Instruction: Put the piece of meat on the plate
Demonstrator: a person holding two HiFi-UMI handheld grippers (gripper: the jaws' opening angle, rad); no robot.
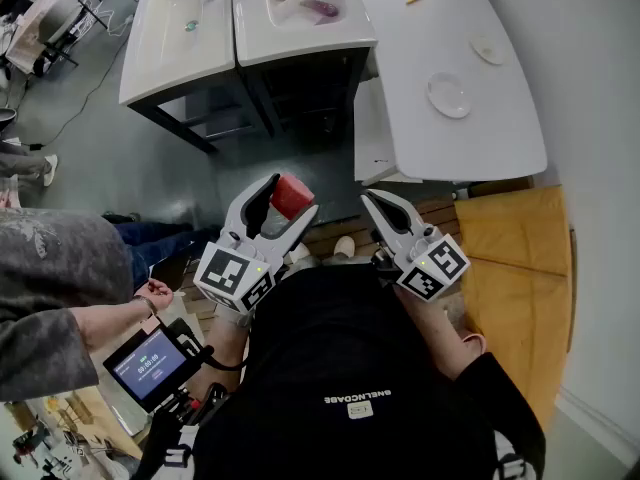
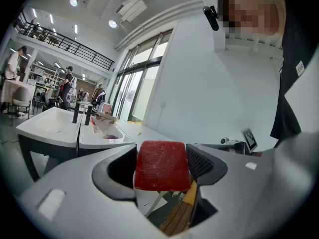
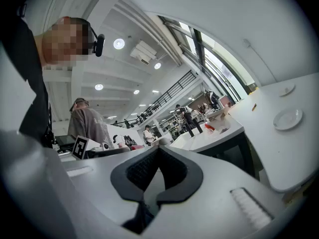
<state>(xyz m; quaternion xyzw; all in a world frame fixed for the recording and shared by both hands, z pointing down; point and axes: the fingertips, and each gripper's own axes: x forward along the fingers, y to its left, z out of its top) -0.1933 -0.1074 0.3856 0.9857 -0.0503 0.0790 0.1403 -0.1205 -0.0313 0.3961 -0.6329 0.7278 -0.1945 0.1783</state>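
While my left gripper (image 1: 288, 203) clamps a flat, grainy red meat slab (image 2: 162, 166) between ribbed pads (image 2: 199, 163), my right gripper (image 1: 370, 198) is closed, empty.

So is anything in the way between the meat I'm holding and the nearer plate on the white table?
Nothing visible. The piece of meat, clamped in the left gripper, hangs over open floor; the plate sits on a bare patch of white table. The right gripper is beside that path.

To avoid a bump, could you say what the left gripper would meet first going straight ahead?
Probably the near edge of the white table, beside the sink unit; depth is unclear behind the piece of meat.
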